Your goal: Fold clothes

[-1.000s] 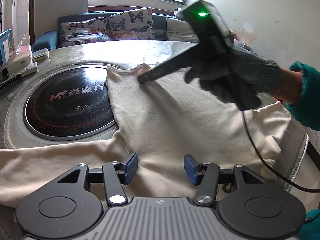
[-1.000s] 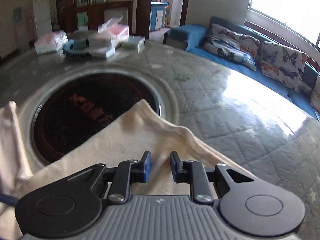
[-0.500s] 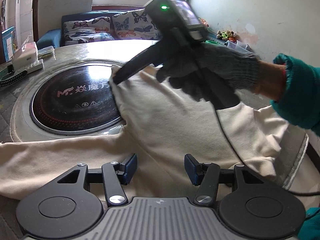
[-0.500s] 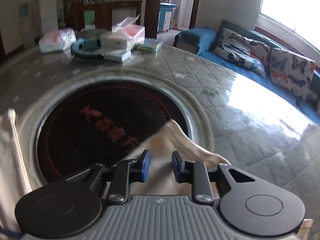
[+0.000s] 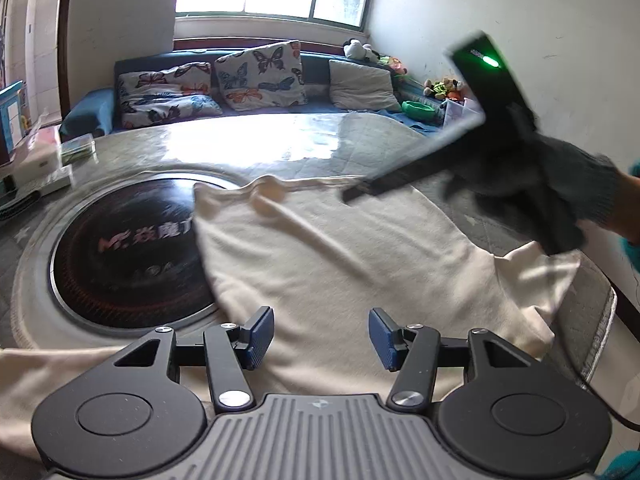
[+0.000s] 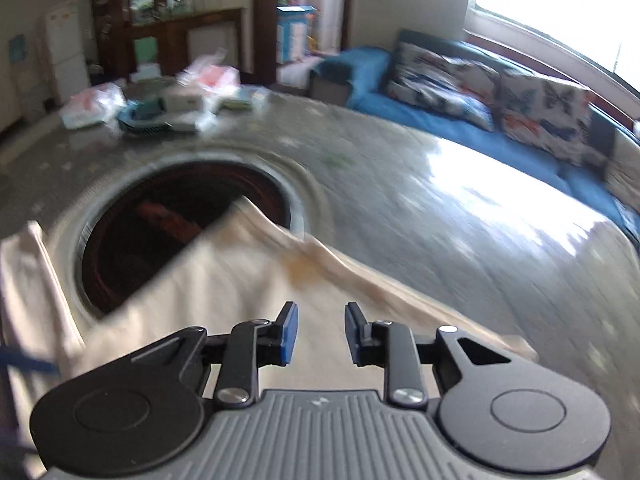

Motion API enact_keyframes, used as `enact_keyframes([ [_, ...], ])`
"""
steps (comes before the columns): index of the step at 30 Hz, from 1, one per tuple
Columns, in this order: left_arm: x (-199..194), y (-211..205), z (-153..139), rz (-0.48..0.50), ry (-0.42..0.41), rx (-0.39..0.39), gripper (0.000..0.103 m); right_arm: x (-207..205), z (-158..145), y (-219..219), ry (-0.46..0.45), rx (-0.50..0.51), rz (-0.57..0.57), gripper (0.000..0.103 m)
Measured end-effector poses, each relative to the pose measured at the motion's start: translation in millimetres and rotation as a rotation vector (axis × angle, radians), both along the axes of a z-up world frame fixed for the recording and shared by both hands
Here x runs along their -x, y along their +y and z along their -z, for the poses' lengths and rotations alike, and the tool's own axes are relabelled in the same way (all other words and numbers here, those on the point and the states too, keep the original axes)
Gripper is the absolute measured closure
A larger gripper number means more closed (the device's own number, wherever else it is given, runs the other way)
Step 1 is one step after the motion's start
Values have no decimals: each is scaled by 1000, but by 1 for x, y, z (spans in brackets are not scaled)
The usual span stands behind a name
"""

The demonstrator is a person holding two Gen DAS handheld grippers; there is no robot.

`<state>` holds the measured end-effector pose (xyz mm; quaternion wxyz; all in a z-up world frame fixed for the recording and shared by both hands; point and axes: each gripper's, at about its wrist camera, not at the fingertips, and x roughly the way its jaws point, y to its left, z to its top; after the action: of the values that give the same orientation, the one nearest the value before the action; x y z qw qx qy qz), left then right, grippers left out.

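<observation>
A cream garment (image 5: 340, 264) lies spread on the round table, its far edge over the black hotplate. My left gripper (image 5: 321, 338) is open and empty, low over the garment's near part. My right gripper (image 6: 318, 334) is open and empty above the garment (image 6: 224, 300). In the left wrist view it (image 5: 352, 194) hovers at the garment's far edge, held by a gloved hand; that frame is blurred. A folded corner (image 6: 248, 216) lies on the hotplate.
A round black hotplate (image 5: 124, 248) is set into the table's middle. Boxes and packets (image 6: 168, 108) sit at the table's far side. A blue sofa with butterfly cushions (image 5: 240, 80) stands behind the table. The table edge (image 5: 600, 320) is at the right.
My right gripper let go of the garment's corner, opened, and pulled back to the right. The corner now lies on the hotplate. My left gripper stayed open.
</observation>
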<state>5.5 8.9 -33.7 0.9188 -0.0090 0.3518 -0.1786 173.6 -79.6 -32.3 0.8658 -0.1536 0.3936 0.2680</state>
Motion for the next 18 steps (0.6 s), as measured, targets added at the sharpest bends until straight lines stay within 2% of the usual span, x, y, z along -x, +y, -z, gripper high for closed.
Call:
enact_keyframes([
  [6,0,-24,2,37,-8,-58,47,35,5,-62,21,52,61,78],
  [11,16,-46,9,108,-23,-115,47,92,-5,-89,-4,24,0,76],
  [15,22,-60,18,141,-9,-154,47,136,0,-98,-30,50,-56,74],
  [18,24,-67,19,147,-6,-174,47,157,10,-108,-24,67,-30,74],
])
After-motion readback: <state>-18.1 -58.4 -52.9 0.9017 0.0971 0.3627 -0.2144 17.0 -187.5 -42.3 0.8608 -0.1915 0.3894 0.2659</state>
